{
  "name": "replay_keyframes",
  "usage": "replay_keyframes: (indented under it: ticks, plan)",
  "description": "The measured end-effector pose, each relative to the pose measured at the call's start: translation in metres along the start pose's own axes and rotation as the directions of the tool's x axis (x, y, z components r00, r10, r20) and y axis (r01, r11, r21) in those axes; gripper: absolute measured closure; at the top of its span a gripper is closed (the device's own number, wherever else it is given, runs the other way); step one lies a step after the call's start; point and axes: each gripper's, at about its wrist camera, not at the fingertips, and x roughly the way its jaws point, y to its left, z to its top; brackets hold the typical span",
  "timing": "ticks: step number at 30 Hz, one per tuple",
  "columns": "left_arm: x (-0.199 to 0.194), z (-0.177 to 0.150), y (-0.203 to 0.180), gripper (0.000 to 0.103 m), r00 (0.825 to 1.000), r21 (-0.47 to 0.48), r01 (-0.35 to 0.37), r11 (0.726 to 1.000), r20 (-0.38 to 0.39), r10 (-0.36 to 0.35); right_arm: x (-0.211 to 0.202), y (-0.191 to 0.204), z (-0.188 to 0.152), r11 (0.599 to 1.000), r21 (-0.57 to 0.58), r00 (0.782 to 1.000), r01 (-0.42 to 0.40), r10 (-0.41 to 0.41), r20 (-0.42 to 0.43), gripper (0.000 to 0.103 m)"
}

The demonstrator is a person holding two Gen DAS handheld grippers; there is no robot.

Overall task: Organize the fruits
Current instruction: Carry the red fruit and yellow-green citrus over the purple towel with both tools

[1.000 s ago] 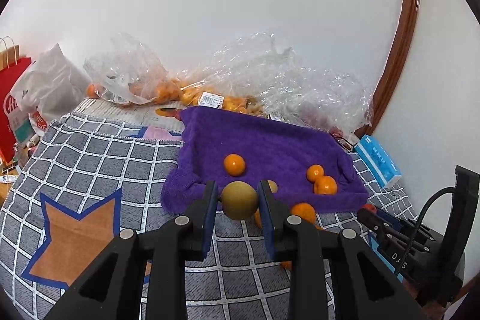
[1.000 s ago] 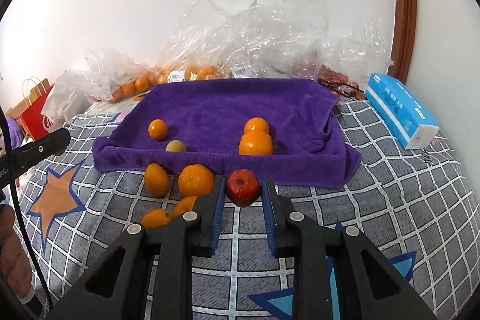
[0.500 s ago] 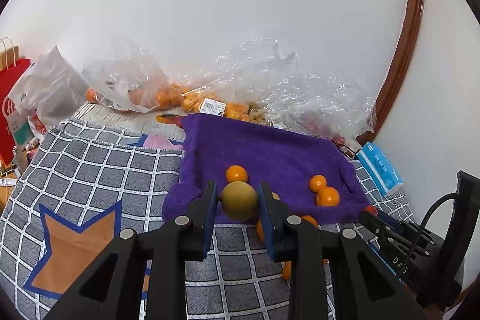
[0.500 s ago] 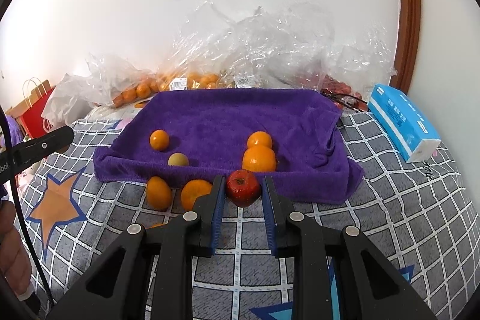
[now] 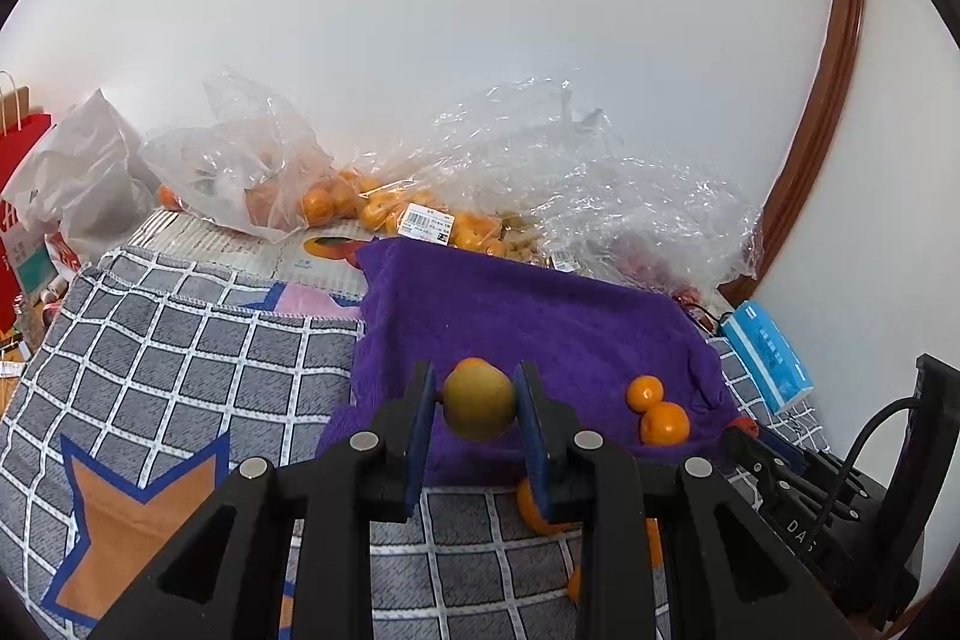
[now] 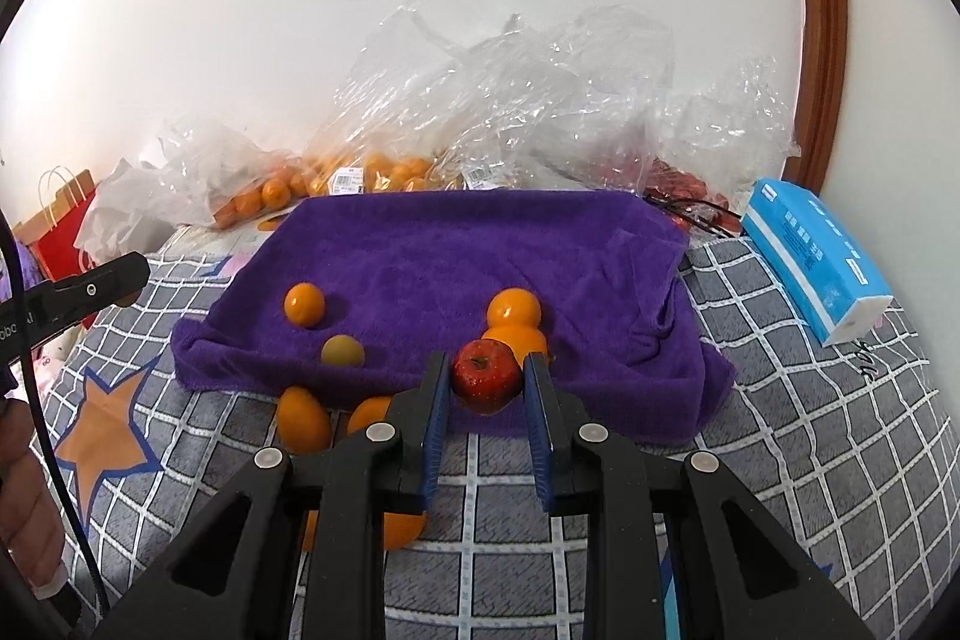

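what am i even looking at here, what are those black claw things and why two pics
The black claws are two hand-held grippers; a person holds one in each hand. Each carries a wide-angle camera looking along its fingers, hence two pictures of the same bed-like surface under a grey checked cloth.

The left gripper is shut on a yellow-green fruit. The right gripper is shut on a red apple.

A purple towel lies on the cloth with three oranges and a small greenish fruit on it; more oranges sit on the cloth in front of it. Behind are plastic bags of fruit, and a blue tissue pack lies to the right.
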Motion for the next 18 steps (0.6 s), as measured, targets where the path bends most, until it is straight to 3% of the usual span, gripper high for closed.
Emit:
replay_keyframes:
  ticks: [9, 18]
  plan:
    - [0.023, 0.013, 0.001, 0.077, 1.0, -0.007, -0.017, 1.0, -0.002, 0.017, 0.016, -0.004, 0.018, 1.0, -0.003, 1.0, 0.016, -0.015, 0.018, 0.079]
    - [0.057, 0.006, 0.009, 0.077, 0.998, -0.023, -0.05, 0.998, -0.043, 0.049, 0.043, -0.009, 0.026, 1.0, 0.002, 1.0, 0.016, -0.016, 0.008, 0.079]
